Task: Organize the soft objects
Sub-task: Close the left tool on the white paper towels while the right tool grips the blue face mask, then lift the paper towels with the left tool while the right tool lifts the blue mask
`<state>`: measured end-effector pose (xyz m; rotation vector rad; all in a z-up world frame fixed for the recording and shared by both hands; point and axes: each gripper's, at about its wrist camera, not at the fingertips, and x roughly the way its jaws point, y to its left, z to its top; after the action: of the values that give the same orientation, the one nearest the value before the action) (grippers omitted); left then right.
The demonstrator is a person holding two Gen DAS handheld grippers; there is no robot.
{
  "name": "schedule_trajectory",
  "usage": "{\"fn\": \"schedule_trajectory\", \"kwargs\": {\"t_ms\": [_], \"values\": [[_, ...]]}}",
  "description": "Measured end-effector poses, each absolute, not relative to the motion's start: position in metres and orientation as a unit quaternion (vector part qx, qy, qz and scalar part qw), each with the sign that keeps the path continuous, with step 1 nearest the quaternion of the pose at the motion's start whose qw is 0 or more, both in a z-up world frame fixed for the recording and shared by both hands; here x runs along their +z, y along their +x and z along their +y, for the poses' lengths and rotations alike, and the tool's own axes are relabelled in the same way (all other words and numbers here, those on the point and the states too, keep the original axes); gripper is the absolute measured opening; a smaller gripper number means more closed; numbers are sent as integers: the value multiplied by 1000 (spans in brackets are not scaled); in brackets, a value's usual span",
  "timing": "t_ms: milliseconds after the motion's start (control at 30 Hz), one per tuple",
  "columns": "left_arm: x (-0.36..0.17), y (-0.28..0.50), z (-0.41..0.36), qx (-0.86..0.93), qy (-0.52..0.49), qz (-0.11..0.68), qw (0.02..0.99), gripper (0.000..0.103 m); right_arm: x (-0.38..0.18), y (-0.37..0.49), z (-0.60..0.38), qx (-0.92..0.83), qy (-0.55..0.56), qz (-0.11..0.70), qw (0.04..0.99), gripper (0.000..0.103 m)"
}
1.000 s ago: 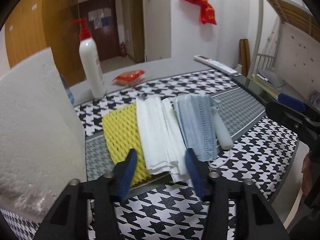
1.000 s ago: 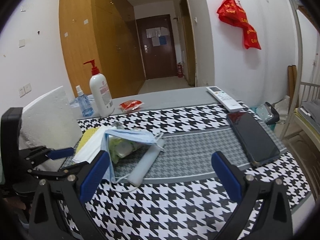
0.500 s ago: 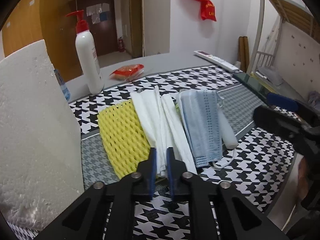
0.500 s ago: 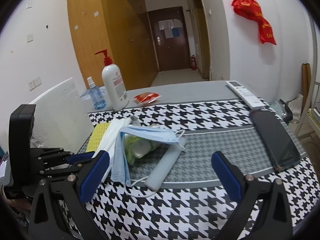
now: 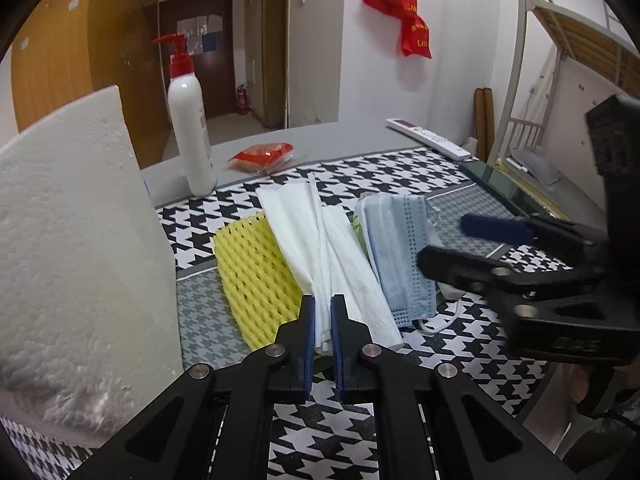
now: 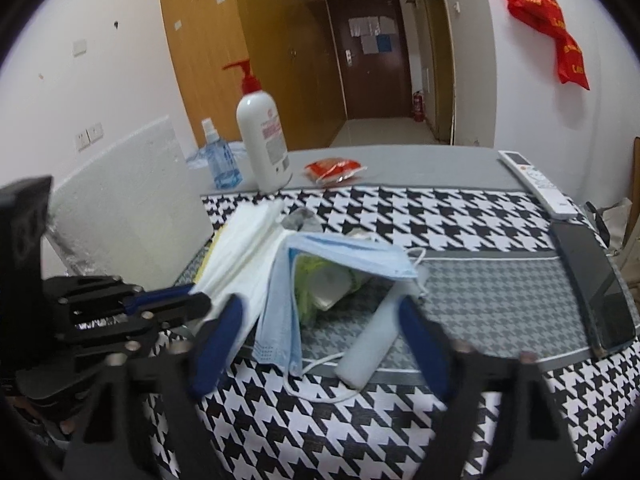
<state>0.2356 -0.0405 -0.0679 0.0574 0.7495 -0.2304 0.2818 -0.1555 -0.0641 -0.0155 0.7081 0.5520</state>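
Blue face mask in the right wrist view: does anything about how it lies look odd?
Yes. The pleated blue face mask does not lie flat: it is draped like a tent over a crumpled white and green wrapper, and one white ear loop trails loose across the houndstooth table cover.

Yellow foam net [image 5: 256, 276], open-meshed; white cloth [image 5: 320, 248], soft, matt; blue mask [image 5: 400, 248], pleated nonwoven; foam board [image 5: 76, 248], rough, pebbled; phone [image 6: 592, 280], glossy; pump bottle [image 5: 188, 136], smooth plastic.

No text can be read: the pump bottle [image 6: 264, 140] at the table's far edge carries a pink label, too blurred.
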Motion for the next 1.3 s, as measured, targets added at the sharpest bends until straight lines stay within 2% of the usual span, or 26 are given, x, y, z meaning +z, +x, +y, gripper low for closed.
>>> {"fn": "schedule_trajectory", "kwargs": {"t_ms": [200,300,500,533,567,633,1300], "values": [[-63,228,-37,-110,27,354,928,8,-70,285,-147,291,-10,359,887,48],[-61,225,-36,-110,25,350,930,8,-72,288,-146,292,-2,367,883,23],[-59,220,-35,-111,23,345,932,8,-78,293,-137,307,-4,381,872,20],[-59,219,-34,-110,22,344,932,8,-78,292,-136,309,-5,378,873,12],[-58,218,-33,-108,21,343,933,8,-77,292,-135,310,-8,376,873,9],[-56,216,-31,-106,20,342,933,8,-73,288,-134,313,-13,369,875,7],[-28,167,-38,-96,29,300,949,8,-23,219,-186,295,5,299,907,7]]}}
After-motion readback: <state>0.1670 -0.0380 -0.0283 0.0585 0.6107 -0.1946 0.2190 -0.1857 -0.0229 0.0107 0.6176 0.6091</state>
